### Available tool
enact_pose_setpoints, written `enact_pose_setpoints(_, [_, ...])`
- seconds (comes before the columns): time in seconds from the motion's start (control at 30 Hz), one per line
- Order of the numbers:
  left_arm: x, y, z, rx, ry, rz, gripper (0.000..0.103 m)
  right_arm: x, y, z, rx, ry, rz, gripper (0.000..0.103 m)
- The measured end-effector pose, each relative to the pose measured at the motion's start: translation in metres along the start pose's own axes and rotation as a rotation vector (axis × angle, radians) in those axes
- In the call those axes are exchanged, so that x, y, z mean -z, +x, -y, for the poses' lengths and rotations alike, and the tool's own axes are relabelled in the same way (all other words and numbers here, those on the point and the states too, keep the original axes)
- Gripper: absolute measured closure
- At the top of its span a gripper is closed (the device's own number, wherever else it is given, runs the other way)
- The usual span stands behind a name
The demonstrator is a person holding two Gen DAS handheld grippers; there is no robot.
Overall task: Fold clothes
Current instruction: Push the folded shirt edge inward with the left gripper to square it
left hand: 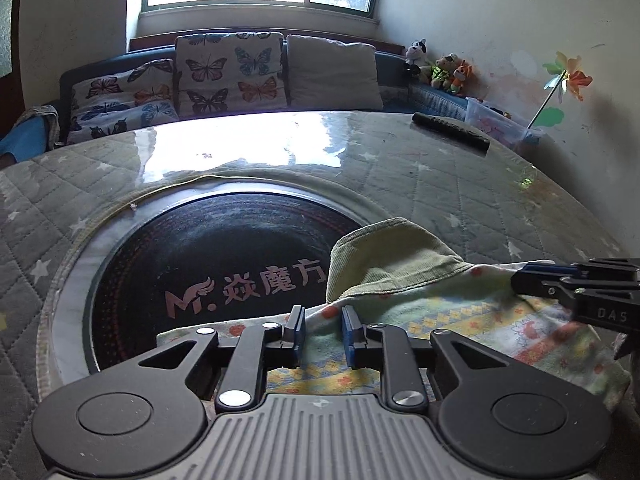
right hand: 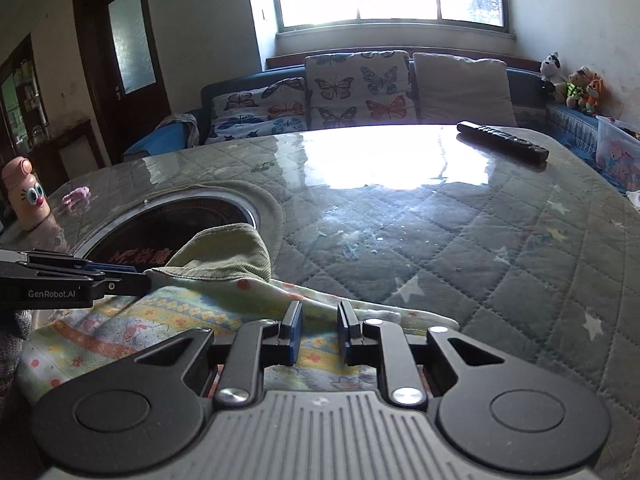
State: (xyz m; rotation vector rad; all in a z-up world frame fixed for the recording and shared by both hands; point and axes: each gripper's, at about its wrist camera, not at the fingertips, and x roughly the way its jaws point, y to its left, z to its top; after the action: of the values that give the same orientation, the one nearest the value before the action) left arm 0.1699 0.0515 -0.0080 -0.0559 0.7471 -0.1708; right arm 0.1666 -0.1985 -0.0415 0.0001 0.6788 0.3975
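A small patterned garment (left hand: 460, 320) with a green corduroy collar (left hand: 384, 256) lies on the near edge of the worktop (left hand: 420, 184), partly overlapping the round black cooker plate (left hand: 208, 256) set into it. The worktop carries a quilted grey cover with stars under a glossy clear sheet.

The left gripper (left hand: 323, 330) hovers low over the garment's left part, its blue-padded fingers (left hand: 297, 330) spread with cloth showing in the gap between them; nothing is pinched. The right gripper (right hand: 318, 330) sits over the garment's right edge, its fingers (right hand: 346, 330) likewise spread and holding nothing. Each gripper shows side-on in the other's view, tips over the cloth near the collar.

At the far right, beside the worktop, a clear plastic box (left hand: 500, 122) holds colourful items too blurred to name. A black remote (right hand: 502, 142) lies on the far side of the worktop. A pink cartoon-faced bottle (right hand: 26, 196) and a small pink toy (right hand: 76, 196) stand at the left edge.
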Motion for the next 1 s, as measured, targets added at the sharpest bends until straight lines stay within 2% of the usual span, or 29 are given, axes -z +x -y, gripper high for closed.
enact_pose_setpoints(0.1, [0.001,-0.012,0.003,-0.043,-0.002,0.017,0.08,0.003,-0.014,0.0,0.006,-0.018,0.028,0.084])
enact_pose_setpoints(0.17, [0.002,-0.023,0.004,-0.071,-0.009,0.033,0.078,0.009,-0.026,-0.003,-0.007,-0.048,0.039,0.078])
enact_pose_setpoints(0.3, [0.013,-0.049,0.006,-0.143,-0.043,0.061,0.048,0.023,-0.045,-0.013,-0.062,-0.094,0.051,0.078])
enact_pose_setpoints(0.37, [0.022,-0.061,0.008,-0.173,-0.061,0.065,0.045,0.029,-0.051,-0.021,-0.1,-0.117,0.059,0.075])
enact_pose_setpoints(0.43, [0.033,-0.071,0.01,-0.2,-0.08,0.064,0.036,0.034,-0.056,-0.031,-0.148,-0.15,0.07,0.071])
enact_pose_setpoints(0.57, [0.055,-0.082,0.021,-0.26,-0.068,0.053,0.031,0.045,-0.058,-0.055,-0.213,-0.238,0.077,0.07])
enact_pose_setpoints(0.73, [0.074,-0.085,0.032,-0.35,-0.043,0.061,0.025,0.06,-0.054,-0.074,-0.217,-0.356,0.063,0.07])
enact_pose_setpoints(0.87, [0.079,-0.084,0.032,-0.383,-0.051,0.073,0.021,0.056,-0.052,-0.068,-0.246,-0.347,0.05,0.069])
enact_pose_setpoints(1.0, [0.083,-0.084,0.024,-0.401,-0.102,0.074,0.019,0.052,-0.057,-0.063,-0.285,-0.343,0.057,0.069])
